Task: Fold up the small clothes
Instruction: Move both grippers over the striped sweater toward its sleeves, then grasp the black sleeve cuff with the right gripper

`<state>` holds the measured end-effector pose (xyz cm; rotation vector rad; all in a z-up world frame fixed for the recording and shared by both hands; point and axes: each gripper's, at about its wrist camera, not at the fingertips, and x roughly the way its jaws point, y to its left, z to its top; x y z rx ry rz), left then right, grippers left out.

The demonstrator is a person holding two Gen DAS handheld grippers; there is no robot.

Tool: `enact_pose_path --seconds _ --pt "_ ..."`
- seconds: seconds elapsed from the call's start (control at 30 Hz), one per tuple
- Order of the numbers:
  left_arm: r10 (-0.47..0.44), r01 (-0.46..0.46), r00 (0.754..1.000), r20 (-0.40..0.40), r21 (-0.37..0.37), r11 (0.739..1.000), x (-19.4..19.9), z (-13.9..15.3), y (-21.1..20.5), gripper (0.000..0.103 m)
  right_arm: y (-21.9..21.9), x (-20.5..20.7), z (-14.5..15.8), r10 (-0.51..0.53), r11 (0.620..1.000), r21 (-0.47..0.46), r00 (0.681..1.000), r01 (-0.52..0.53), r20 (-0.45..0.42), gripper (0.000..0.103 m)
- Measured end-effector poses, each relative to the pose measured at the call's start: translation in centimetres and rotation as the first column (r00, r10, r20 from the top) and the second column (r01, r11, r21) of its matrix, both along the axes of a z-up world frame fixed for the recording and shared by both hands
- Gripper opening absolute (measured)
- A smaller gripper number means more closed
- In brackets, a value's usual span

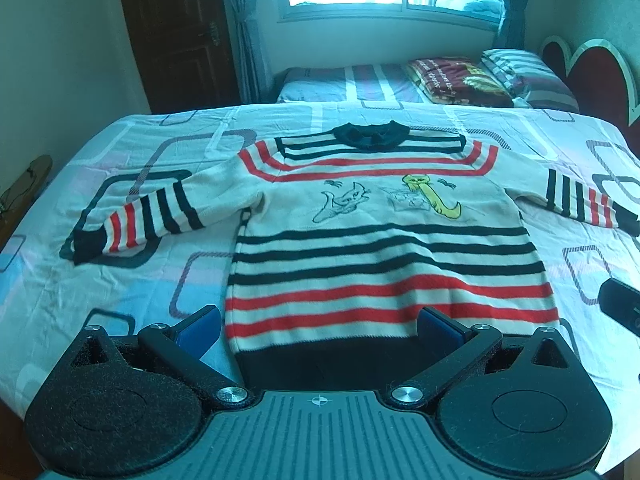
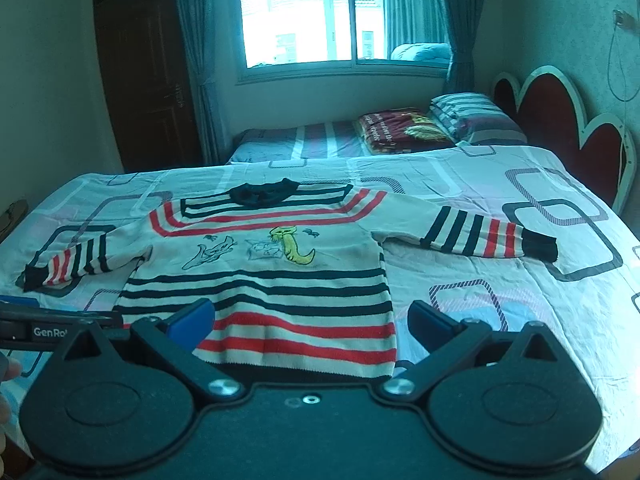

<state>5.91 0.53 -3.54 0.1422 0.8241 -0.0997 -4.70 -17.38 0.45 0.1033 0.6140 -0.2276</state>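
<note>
While both claws sit wide apart and grip nothing, the sweater point(image 1: 384, 240) lies flat, front up, on the bed point(image 1: 120, 280), sleeves spread to both sides. Left claw point(image 1: 320, 324): spread fully, blue pads straddle the dark hem straight ahead of it; contact with the knit can't be confirmed. Left sleeve runs out ahead-left of it, collar at the far end. Right claw point(image 2: 310, 318): equally spread, its left pad over the sweater's lower right corner, its right pad over bare sheet beside the hem. Right sleeve lies ahead-right of it. Left claw's body pokes in at the right claw's left.
</note>
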Motion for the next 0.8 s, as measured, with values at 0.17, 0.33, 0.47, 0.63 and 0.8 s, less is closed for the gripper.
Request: enact_pose_path --seconds 0.17,0.33,0.47,0.63,0.8 --pt "-0.039 0.039 0.999 0.015 -0.003 0.999 2.7 -0.2 0.9 0.103 0.1 1.2 -0.2 -0.086 0.996 -0.014 0.996 0.086 0.021 0.102" --pt "-0.083 0.083 0.997 0.003 -0.01 0.996 5.2 -1.0 1.2 0.103 -0.7 1.8 -0.8 -0.174 0.985 -0.013 0.984 0.175 0.036 0.102" --pt "-0.113 0.113 0.994 -0.008 -0.022 0.993 6.9 -1.9 0.7 0.103 -2.1 2.6 -1.6 -0.222 0.975 0.011 0.975 0.221 0.028 0.102" --pt "-0.124 0.123 0.992 -0.028 -0.037 0.992 9.2 -3.0 -1.2 0.103 -4.7 4.1 -2.6 -0.244 0.97 0.016 0.97 0.244 0.021 0.096" --pt "-0.115 0.113 0.992 -0.052 -0.038 0.993 12.3 -4.4 -4.6 0.103 -9.9 6.6 -4.5 -0.282 0.957 0.065 0.959 0.282 -0.002 0.085"
